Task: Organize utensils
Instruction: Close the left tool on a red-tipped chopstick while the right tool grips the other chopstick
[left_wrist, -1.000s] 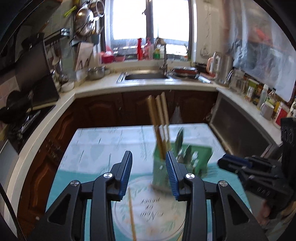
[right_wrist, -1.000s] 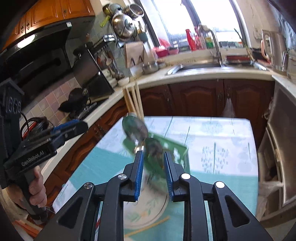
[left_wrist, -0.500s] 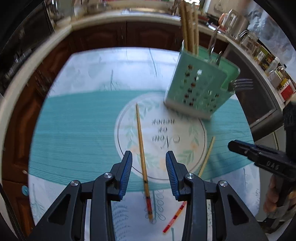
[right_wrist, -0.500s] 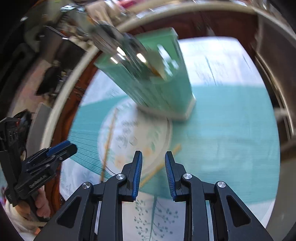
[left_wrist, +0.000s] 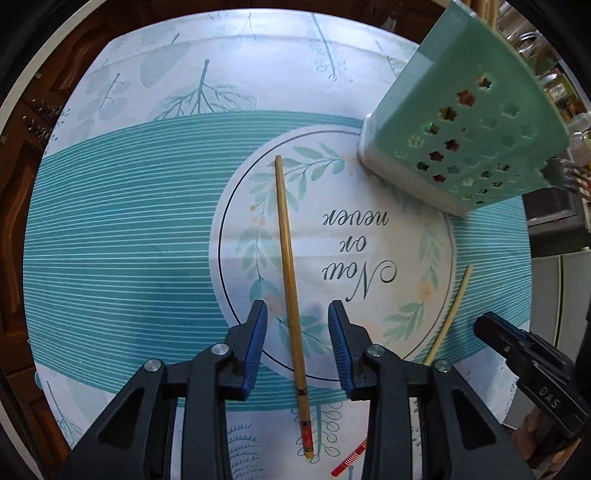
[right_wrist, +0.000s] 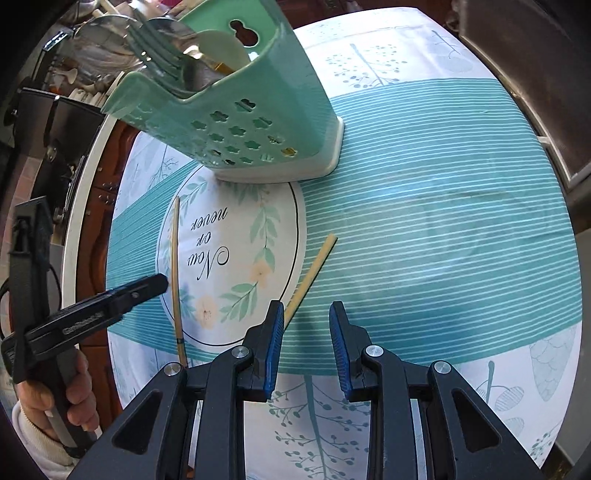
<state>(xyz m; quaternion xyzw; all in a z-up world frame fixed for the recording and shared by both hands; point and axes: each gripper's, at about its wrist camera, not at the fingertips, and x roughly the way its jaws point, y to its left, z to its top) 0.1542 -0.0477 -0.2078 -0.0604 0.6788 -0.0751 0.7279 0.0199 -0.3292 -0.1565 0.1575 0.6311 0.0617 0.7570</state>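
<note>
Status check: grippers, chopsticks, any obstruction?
Left gripper open, astride one chopstick, closing, no contact. Right gripper open, second chopstick just outside. Holder clear.

A teal-striped tablecloth (left_wrist: 122, 229) (leaf prints, a lettered medallion) covers the table.

Both wrist cameras look steeply down, close over the tablecloth (left_wrist: 122, 229). They share its printed circle, the green utensil holder (right_wrist: 258, 122) and, seemingly, both chopsticks.
</note>
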